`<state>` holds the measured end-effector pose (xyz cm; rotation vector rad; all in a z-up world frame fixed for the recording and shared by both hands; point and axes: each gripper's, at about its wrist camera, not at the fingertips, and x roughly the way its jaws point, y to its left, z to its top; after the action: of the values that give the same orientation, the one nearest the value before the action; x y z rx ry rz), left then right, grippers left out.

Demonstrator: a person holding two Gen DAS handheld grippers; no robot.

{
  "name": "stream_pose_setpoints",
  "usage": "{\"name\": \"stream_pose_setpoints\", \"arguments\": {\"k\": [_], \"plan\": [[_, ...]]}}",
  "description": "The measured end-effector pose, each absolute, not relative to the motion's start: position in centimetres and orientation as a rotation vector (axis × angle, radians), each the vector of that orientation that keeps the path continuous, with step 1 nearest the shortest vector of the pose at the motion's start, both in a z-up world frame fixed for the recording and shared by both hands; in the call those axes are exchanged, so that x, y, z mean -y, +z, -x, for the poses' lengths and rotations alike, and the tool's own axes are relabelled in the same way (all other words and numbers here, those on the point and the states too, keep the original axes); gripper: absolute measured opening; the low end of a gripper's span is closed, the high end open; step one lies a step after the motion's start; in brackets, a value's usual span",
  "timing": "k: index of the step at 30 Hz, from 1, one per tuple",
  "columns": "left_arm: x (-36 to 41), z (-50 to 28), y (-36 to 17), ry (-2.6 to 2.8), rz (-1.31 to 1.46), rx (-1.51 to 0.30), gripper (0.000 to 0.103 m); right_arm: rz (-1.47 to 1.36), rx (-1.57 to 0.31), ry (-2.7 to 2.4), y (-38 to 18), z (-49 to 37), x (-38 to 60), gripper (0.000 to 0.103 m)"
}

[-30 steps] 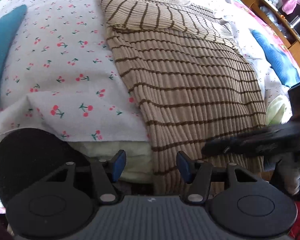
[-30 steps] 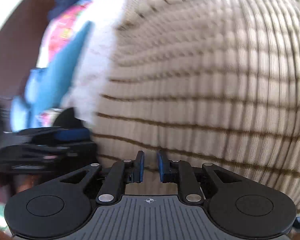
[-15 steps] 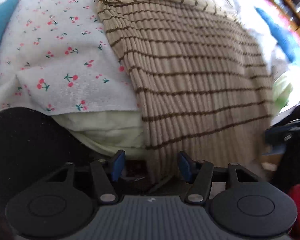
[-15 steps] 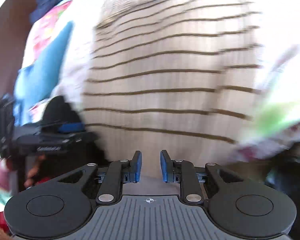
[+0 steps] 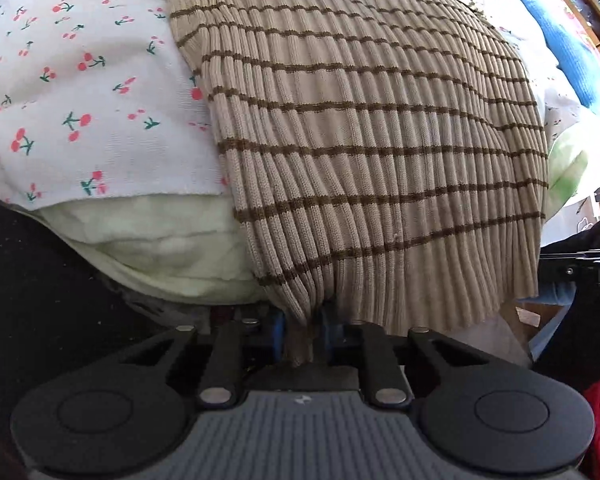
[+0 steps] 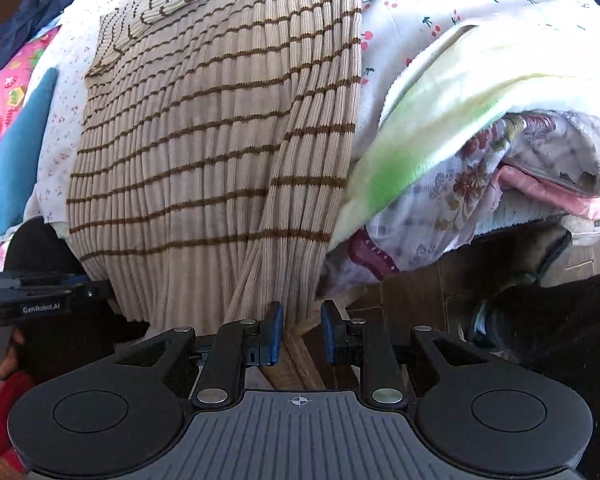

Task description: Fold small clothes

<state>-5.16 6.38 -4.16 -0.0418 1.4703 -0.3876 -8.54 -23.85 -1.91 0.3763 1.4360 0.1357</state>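
A beige ribbed sweater with thin brown stripes [image 5: 364,128] lies on a bed, its hem hanging over the near edge. My left gripper [image 5: 300,336] is shut on the sweater's hem near its left corner, with fabric bunched between the blue pads. In the right wrist view the same sweater [image 6: 204,152] hangs down in front of my right gripper [image 6: 300,334]. Its jaws stand a little apart just below the hem's right part, with no fabric between them. The left gripper's body [image 6: 40,300] shows at the left of that view.
A white sheet with a cherry print [image 5: 84,92] covers the bed over a pale yellow-green blanket [image 5: 160,236]. Blue cloth [image 5: 568,52] lies at the far right. Floral bedding [image 6: 480,184] hangs at the bed's right corner above a brown tiled floor [image 6: 412,292].
My left gripper moved in to the sweater's hem and closed on it. My right gripper moved right along the hem and down to the bed edge, its jaws still slightly apart.
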Motion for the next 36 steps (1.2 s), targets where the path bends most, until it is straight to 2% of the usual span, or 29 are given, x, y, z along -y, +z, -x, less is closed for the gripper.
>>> {"name": "stream_pose_setpoints", "arguments": {"k": [1,6,10,19,20,22,28,36], "plan": [[-6.3,5.2,-4.2,-0.392,0.059,-1.467,0.018,-0.38,-1.441,0.136,-2.1,8.4,23.8,0.027],[-6.3,5.3,-3.5,-0.442,0.118,-1.421,0.015,-0.418,-1.468,0.132,-2.7,8.1,23.6,0.027],[-7.0,5.4,-2.6,-0.475,0.208,-1.376,0.015,-0.441,-1.435,0.104,-2.2,8.5,23.9,0.029],[-6.5,4.5,-3.8,-0.454,0.212,-1.428,0.017,-0.482,-1.483,0.077,-4.4,7.3,23.4,0.03],[-6.6,4.4,-4.1,-0.447,0.213,-1.439,0.017,-0.498,-1.492,0.073,-4.6,7.3,23.5,0.029],[-6.5,4.3,-4.4,-0.449,0.216,-1.455,0.017,-0.54,-1.495,0.088,-4.7,7.5,23.9,0.011],[-7.4,4.9,-2.8,-0.495,0.257,-1.395,0.013,-0.618,-1.391,0.167,-2.6,8.8,24.4,0.007],[-9.6,4.0,0.5,-0.554,0.52,-1.264,0.013,-0.84,-1.126,0.203,1.9,10.3,26.6,0.006]]}}
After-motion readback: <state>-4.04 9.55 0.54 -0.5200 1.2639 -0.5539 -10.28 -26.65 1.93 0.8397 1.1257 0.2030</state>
